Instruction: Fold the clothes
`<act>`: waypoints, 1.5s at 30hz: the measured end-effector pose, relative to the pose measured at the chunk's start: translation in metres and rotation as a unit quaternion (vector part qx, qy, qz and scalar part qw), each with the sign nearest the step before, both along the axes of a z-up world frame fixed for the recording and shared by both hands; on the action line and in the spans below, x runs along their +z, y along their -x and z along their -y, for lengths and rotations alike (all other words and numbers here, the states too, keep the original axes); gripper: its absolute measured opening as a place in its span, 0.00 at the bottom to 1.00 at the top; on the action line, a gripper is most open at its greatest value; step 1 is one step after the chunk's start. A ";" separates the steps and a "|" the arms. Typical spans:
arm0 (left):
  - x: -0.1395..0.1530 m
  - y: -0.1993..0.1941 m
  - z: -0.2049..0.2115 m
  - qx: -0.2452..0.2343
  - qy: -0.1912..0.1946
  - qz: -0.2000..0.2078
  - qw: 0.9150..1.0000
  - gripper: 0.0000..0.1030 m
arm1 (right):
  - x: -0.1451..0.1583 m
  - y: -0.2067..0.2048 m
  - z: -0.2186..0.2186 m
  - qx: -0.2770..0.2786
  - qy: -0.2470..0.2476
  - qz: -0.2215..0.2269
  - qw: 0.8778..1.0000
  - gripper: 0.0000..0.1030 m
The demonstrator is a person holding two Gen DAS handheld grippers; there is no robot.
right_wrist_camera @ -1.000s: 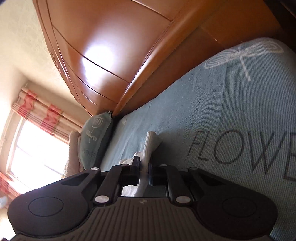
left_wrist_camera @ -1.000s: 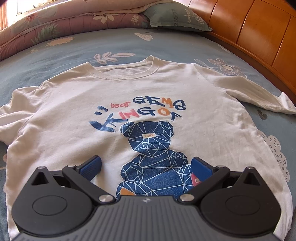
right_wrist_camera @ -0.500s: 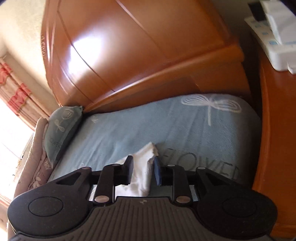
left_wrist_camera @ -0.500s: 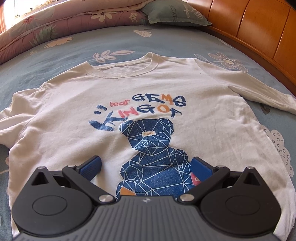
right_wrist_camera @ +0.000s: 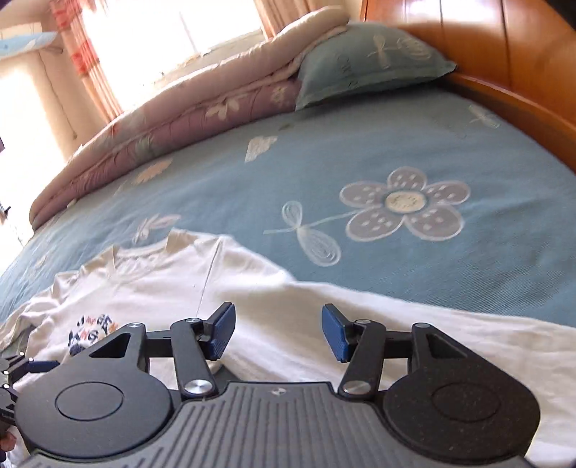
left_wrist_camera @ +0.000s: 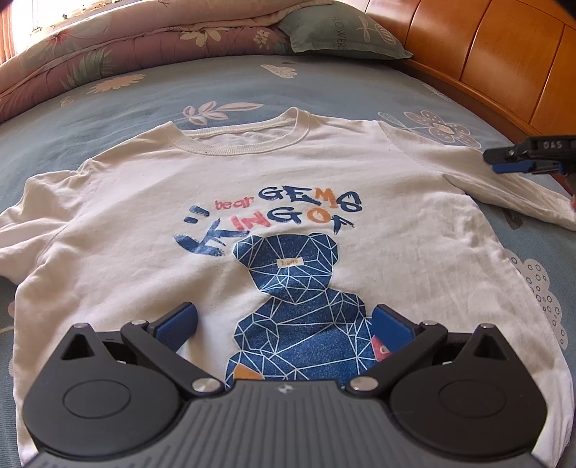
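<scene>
A white long-sleeved shirt (left_wrist_camera: pixel 252 201) with a blue bear print lies flat, front up, on the bed. My left gripper (left_wrist_camera: pixel 284 325) hovers open over the bear print near the hem, nothing between its blue pads. My right gripper (right_wrist_camera: pixel 279 333) hangs above the shirt's right sleeve (right_wrist_camera: pixel 360 324), its jaws opening and empty. The same right gripper (left_wrist_camera: pixel 511 162) shows at the right edge of the left wrist view, above the sleeve (left_wrist_camera: pixel 504 190), which lies stretched out flat.
The blue flowered bedsheet (right_wrist_camera: pixel 360 162) surrounds the shirt. A rolled pink quilt (left_wrist_camera: pixel 126 46) and a teal pillow (left_wrist_camera: pixel 342 32) lie at the far end. A wooden bed frame (left_wrist_camera: pixel 504 61) runs along the right side.
My right gripper let go of the sleeve end, opened, rolled and swung from the bed frame side to over the sleeve. The sleeve now lies flat. My left gripper stayed put.
</scene>
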State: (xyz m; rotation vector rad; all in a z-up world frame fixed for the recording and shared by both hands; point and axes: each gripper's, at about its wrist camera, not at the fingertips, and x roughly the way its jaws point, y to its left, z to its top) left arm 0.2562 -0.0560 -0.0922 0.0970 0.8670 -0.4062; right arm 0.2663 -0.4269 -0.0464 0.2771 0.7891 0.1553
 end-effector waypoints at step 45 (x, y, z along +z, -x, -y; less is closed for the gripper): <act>-0.003 0.006 -0.013 -0.005 0.040 0.023 0.999 0.99 | -0.021 -0.062 0.012 0.066 0.081 0.016 0.994 0.50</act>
